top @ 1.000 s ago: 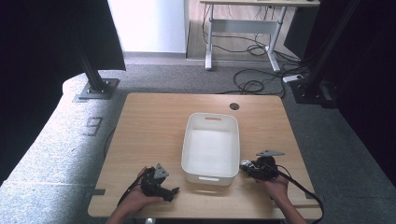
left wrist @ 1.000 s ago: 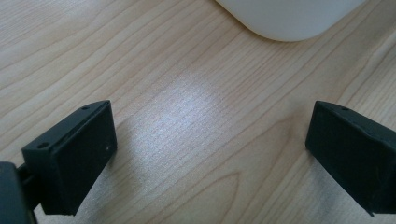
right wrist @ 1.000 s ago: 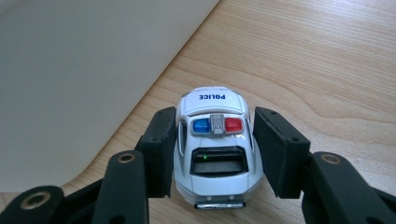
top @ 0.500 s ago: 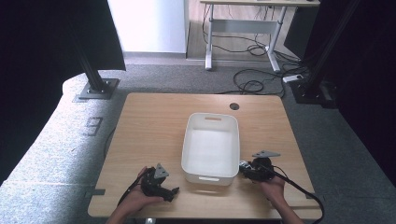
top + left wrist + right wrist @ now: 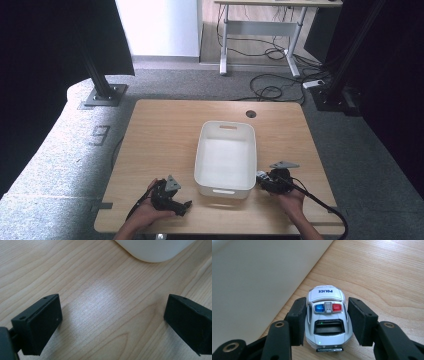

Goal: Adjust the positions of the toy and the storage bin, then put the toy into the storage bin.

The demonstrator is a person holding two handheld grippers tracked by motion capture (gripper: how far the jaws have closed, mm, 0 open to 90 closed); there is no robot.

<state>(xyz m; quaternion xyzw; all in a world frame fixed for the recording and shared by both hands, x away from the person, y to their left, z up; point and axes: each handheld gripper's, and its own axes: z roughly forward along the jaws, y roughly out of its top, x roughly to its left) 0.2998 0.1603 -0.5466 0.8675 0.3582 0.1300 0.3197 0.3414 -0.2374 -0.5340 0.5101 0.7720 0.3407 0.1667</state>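
Flanking toy police car (image 5: 326, 320), right gripper (image 5: 325, 322) jaws; contact unclear. Left gripper (image 5: 112, 320) jaws wide, empty.

The left gripper (image 5: 172, 198) is being held in the person's left hand (image 5: 150, 212) just off the near left corner of the white bin (image 5: 226, 186), its jaws standing wide apart over bare wood. The right gripper (image 5: 327, 320) is being held in the right hand (image 5: 291, 200) beside the bin's right wall, its jaws bracketing a toy police car (image 5: 326, 315).
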